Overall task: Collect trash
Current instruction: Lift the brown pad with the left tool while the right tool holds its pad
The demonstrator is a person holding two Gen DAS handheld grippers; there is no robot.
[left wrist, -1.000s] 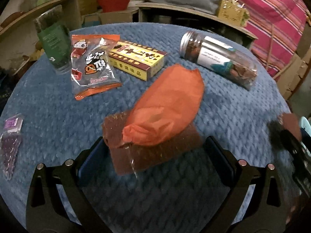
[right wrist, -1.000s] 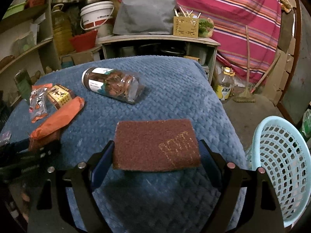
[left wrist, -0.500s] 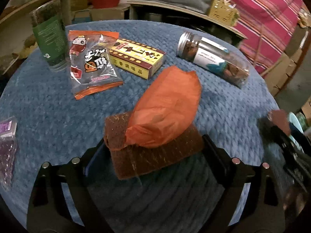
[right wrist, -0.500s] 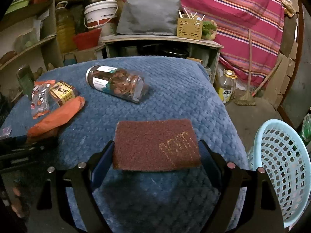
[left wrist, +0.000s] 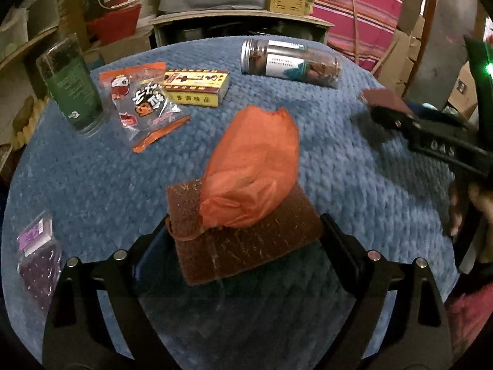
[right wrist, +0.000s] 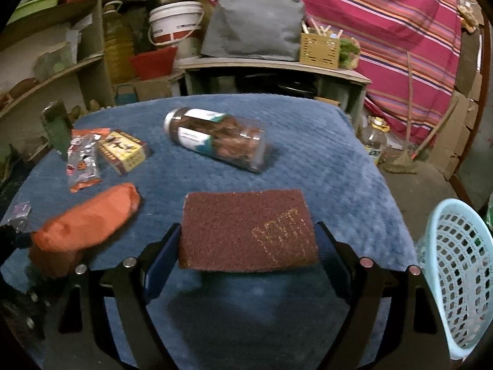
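My left gripper (left wrist: pixel 243 237) is shut on a brown scouring pad (left wrist: pixel 252 246) with a crumpled orange plastic bag (left wrist: pixel 252 169) lying on it, held above the blue cloth table (left wrist: pixel 92 185). My right gripper (right wrist: pixel 246 243) is shut on a second brown scouring pad (right wrist: pixel 246 231), held level over the table's near right part. That gripper also shows at the right of the left wrist view (left wrist: pixel 379 108). A light blue mesh basket (right wrist: pixel 456 277) stands on the floor right of the table.
On the table lie a clear jar (left wrist: pixel 289 61) on its side, a yellow box (left wrist: pixel 197 88), a snack packet (left wrist: pixel 144 104), a green canister (left wrist: pixel 71 89) and a purple packet (left wrist: pixel 37 256). Shelves, buckets and a striped cloth stand behind.
My left gripper has lifted and turned a little with the pad and orange bag. My right gripper has moved closer to it, still holding its pad.
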